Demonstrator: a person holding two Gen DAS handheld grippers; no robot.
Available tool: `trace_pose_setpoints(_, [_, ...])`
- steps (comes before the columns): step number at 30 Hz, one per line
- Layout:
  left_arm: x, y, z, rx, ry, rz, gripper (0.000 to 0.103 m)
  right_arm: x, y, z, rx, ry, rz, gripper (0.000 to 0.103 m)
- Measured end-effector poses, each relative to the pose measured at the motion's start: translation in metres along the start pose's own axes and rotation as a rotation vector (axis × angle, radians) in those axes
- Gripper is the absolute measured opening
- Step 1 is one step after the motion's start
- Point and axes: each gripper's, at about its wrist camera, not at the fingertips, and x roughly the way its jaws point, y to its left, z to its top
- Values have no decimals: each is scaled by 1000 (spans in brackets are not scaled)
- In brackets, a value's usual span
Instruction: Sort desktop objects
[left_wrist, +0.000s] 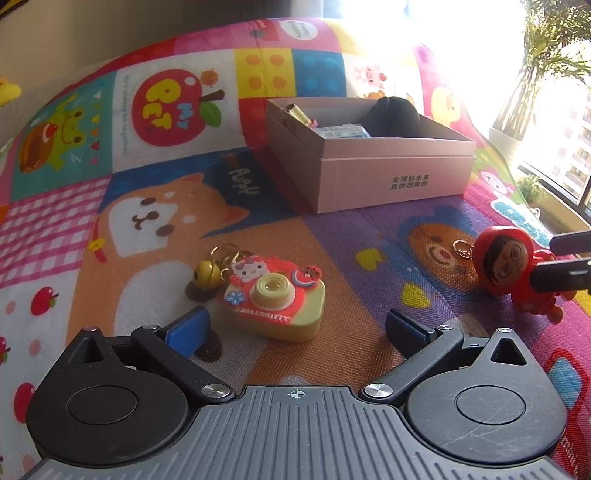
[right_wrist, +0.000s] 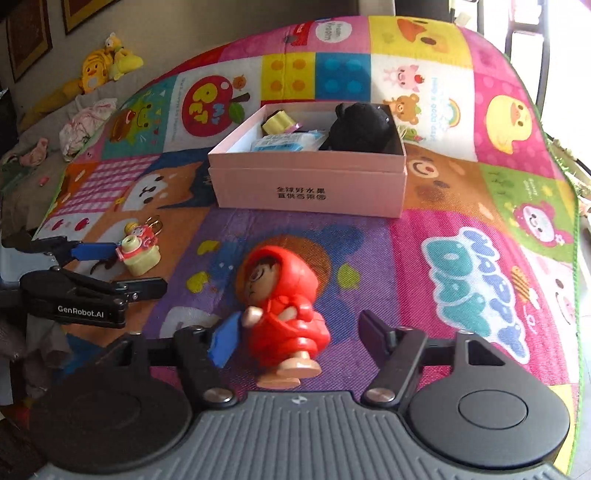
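Stock on your play mat (right_wrist: 461, 206), taken item by item. Pink box (right_wrist: 310, 184): sits toward the far middle of the mat, open, already holding a black plush toy (right_wrist: 360, 127), a blue-and-white packet (right_wrist: 284, 142) and a small yellow-green item (right_wrist: 277, 122); count these as sorted. Red hooded figurine (right_wrist: 284, 317): lies on the mat in front of the box, between the fingers of your right gripper (right_wrist: 299, 338). The left blue pad touches or nearly touches its arm, the right finger stands clear of it, so the fingers are open and nothing is gripped. Toy camera keychain (left_wrist: 275, 299): pink and yellow, with a small yellow bell (left_wrist: 207, 274) and rings attached, resting on the mat just ahead of your left gripper (left_wrist: 295, 328), whose fingers are spread wide and empty either side of it. Outstanding, as far as can be judged: two items, the figurine and the camera, both still to go into the box. Roughly three pieces in, two left out; nothing else loose shows on the mat.
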Motion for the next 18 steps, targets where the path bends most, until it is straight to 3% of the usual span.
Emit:
trace_pose_setpoints(5, [4,-1,4,16,6,-21,103,-5,-10,11,51,-91,-44,92])
trace_pose_setpoints(8, [12,-3,10,56,9,-44,103,3,-13,11,74,-102,-88,95])
trace_pose_setpoints(10, [18,-3,15,76,6,-66,103,6,-14,9,96,-112,-96,103])
trace_pose_setpoints(18, [35,0,30,81,-6,-135,103,8,-12,1,94,-128,-103,103])
